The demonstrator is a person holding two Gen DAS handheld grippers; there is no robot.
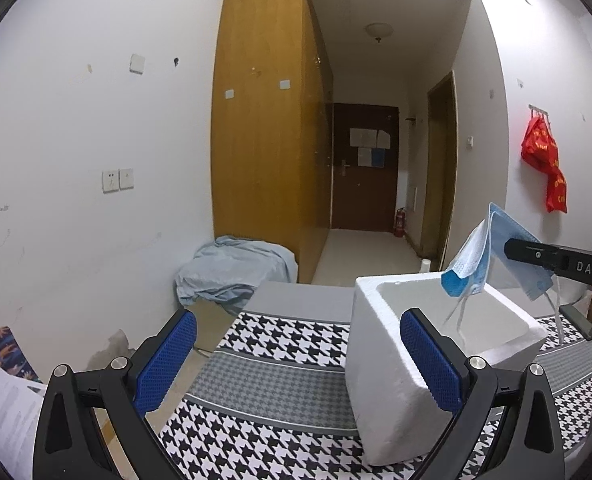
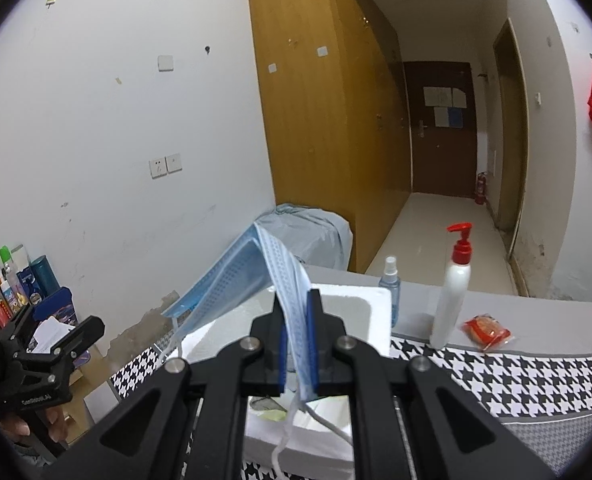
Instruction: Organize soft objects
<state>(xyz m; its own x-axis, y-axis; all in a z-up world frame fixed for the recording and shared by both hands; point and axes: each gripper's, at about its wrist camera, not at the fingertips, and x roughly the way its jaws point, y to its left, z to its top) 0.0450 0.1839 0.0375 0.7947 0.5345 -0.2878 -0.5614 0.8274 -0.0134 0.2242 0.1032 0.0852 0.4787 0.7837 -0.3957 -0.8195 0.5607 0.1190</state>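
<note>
now right gripper (image 2: 296,344) pinching masks (image 2: 283,280), above foam box (image 2: 376,312)

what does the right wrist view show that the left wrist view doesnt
Only the right wrist view shows the white pump bottle with a red top, the small clear blue spray bottle and the red snack packet.

Only the left wrist view shows the open left hand-held gripper from its own side and the printed papers at lower left.

Both show the blue pleated face mask clamped in the right hand-held gripper above the white foam box.
</note>
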